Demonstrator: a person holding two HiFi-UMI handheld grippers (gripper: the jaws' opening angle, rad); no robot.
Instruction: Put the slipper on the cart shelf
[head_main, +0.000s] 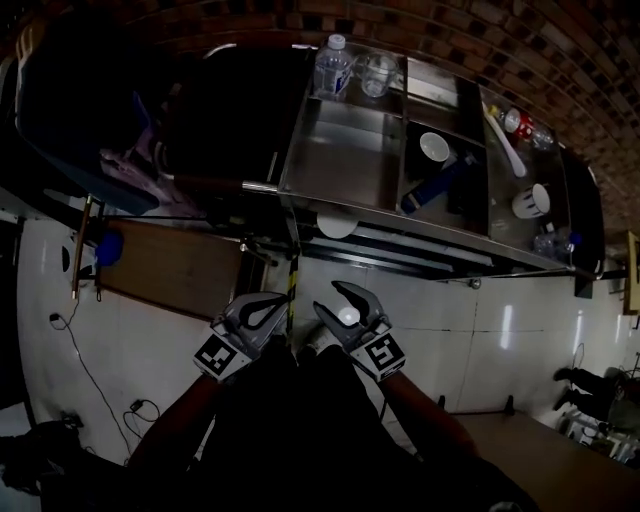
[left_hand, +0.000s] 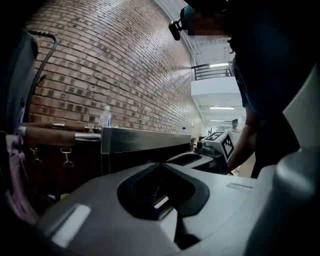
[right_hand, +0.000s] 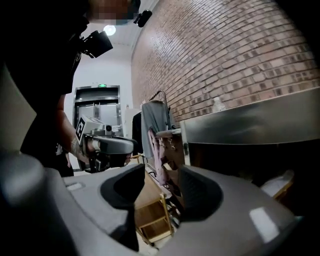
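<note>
The steel cart (head_main: 340, 150) stands ahead of me against the brick wall, its top trays holding several items. A white rounded thing (head_main: 335, 222) shows under the top tray's front edge; I cannot tell whether it is the slipper. My left gripper (head_main: 286, 303) hangs below the cart over the floor with its jaws together and nothing between them (left_hand: 161, 167). Close to its right, my right gripper (head_main: 326, 295) is open and empty (right_hand: 161, 172); a wooden stool shows through the gap. Both point towards the cart.
On the cart's top stand a water bottle (head_main: 332, 68), a glass (head_main: 377, 73), a white bowl (head_main: 434, 148), a blue thing (head_main: 425, 193) and a cup (head_main: 530, 200). Cloth (right_hand: 155, 130) hangs by the cart's handle. A wooden stool (head_main: 170, 265) stands left, with cables (head_main: 90, 370) on the floor.
</note>
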